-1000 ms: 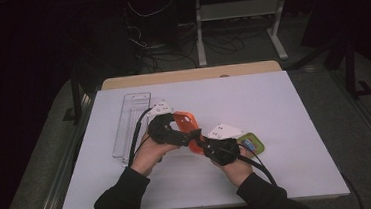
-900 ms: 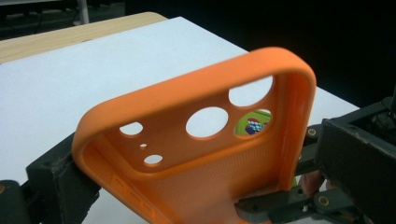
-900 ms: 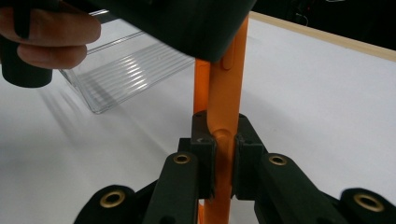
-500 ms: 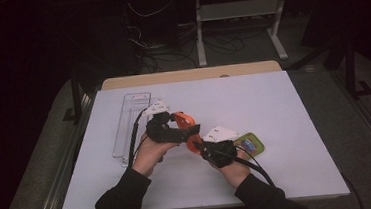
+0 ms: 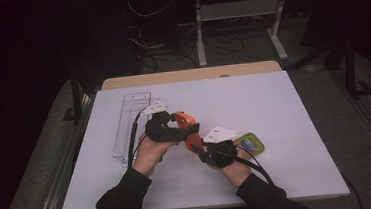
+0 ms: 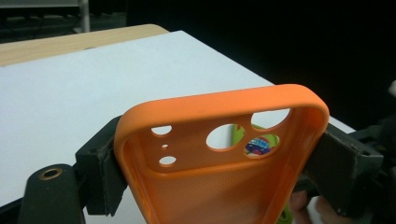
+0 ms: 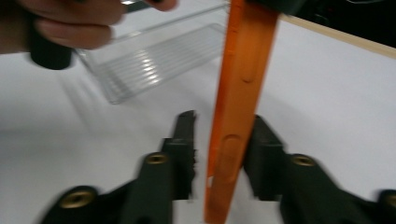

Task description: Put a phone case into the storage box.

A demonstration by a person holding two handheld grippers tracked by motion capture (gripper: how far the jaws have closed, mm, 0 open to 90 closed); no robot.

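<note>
An orange phone case (image 6: 219, 158) is held above the white table (image 5: 284, 107) between the two grippers, its long axis running from the left gripper (image 5: 188, 129) toward the right gripper (image 5: 202, 151), its camera-cutout end clamped across its width by the left gripper's closed jaws. The right gripper view shows the case edge-on (image 7: 233, 116) between that gripper's jaws, which have just been opening, with a gap on one side. Beyond lie a clear plastic tray (image 5: 130, 124) and a green-edged card (image 5: 251, 144).
</note>
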